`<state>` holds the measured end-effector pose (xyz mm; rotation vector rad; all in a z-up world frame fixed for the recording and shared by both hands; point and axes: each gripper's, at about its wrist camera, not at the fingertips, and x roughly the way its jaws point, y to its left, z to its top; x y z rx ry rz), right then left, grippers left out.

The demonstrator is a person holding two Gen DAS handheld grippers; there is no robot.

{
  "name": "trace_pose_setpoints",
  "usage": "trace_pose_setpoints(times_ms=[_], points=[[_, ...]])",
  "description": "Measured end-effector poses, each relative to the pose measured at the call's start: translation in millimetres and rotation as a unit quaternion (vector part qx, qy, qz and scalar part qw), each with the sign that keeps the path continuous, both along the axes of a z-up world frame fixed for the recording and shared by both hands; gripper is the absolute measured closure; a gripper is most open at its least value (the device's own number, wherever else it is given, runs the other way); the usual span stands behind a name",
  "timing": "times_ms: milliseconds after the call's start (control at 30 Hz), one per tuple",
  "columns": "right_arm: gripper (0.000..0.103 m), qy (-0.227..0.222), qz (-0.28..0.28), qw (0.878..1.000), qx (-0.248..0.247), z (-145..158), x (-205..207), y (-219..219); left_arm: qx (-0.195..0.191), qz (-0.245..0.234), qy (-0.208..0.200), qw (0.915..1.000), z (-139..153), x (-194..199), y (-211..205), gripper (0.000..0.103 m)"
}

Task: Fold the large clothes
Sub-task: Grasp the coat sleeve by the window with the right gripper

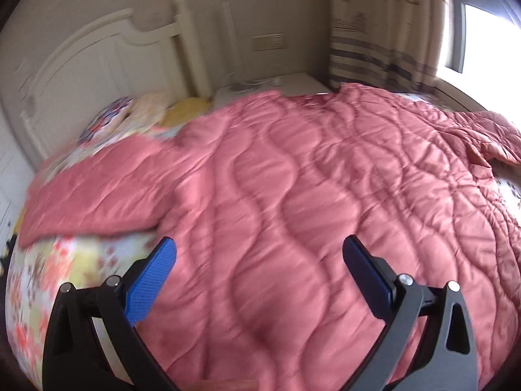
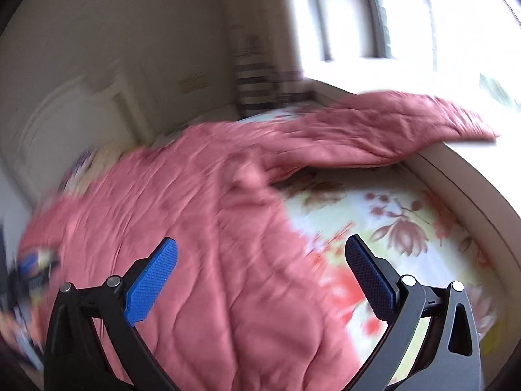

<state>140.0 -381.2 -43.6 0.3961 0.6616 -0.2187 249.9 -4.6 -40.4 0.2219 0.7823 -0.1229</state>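
My left tongs (image 1: 259, 254) stand wide, nothing between the blue pads (image 1: 153, 283), hanging over the pink quilted coat (image 1: 293, 189) near the bed's near edge. The coat lies spread flat across most of the bed (image 1: 49, 277), one sleeve (image 1: 88, 198) stretched toward the left edge over the flowered sheet, pillows (image 1: 136, 110) beyond it against the white headboard (image 1: 97, 58). My right tongs (image 2: 260, 255) are wide too and hold nothing, above the coat's right border, where pink cloth meets bare flowered sheet (image 2: 407, 221). From here the other sleeve (image 2: 390, 123) reaches out to the bed's far right edge, below the bright window (image 2: 423, 16). This view is blurred, so finer detail I cannot tell
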Motion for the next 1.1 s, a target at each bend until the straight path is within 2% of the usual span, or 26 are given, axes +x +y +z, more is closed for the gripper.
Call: trace_pose_setpoints(times_ms=[100,200,333,433,533,600,700,833,900,1000,1100], points=[[0.004,0.000,-0.094,0.994,0.063,-5.5,30.2,-56.2,-0.015,-0.021,0.020,0.9995,-7.4,24.4,-31.8,0.002],[0.004,0.002,-0.140,0.984,0.112,-19.6,49.1,-94.4,-0.044,-0.039,0.045,0.9972,-23.2,43.7,-54.1,0.002],[0.005,-0.002,-0.190,0.970,0.153,-38.1,62.4,-132.3,-0.055,-0.055,0.076,0.9941,-60.1,56.8,-67.7,0.002],[0.008,-0.009,-0.206,0.961,0.183,-48.3,69.1,-151.4,-0.078,-0.063,0.084,0.9915,-57.3,60.9,-61.3,0.002],[0.016,-0.008,-0.208,0.959,0.193,-54.3,78.1,-164.3,-0.071,-0.076,0.085,0.9909,-46.1,66.2,-68.1,0.002],[0.025,-0.024,-0.206,0.958,0.198,-54.9,79.9,-170.4,-0.063,-0.091,0.075,0.9910,-34.5,72.5,-82.8,0.002],[0.033,-0.060,-0.213,0.963,0.157,-41.5,73.2,-165.5,-0.055,-0.110,0.062,0.9904,-18.9,88.9,-121.3,0.002],[0.033,-0.082,-0.200,0.974,0.068,-15.6,74.7,-149.9,-0.061,-0.134,0.077,0.9861,-12.8,122.6,-195.8,0.002],[0.033,-0.087,-0.201,0.975,0.031,-3.0,73.3,-150.0,-0.056,-0.143,0.076,0.9853,-13.9,134.0,-230.5,0.002],[0.033,-0.092,-0.222,0.970,0.024,6.6,66.5,-167.9,-0.045,-0.153,0.079,0.9840,-20.0,148.2,-278.8,0.002],[0.033,-0.098,-0.235,0.966,0.048,8.5,60.5,-193.8,-0.019,-0.163,0.096,0.9819,-36.1,152.8,-314.9,0.002]])
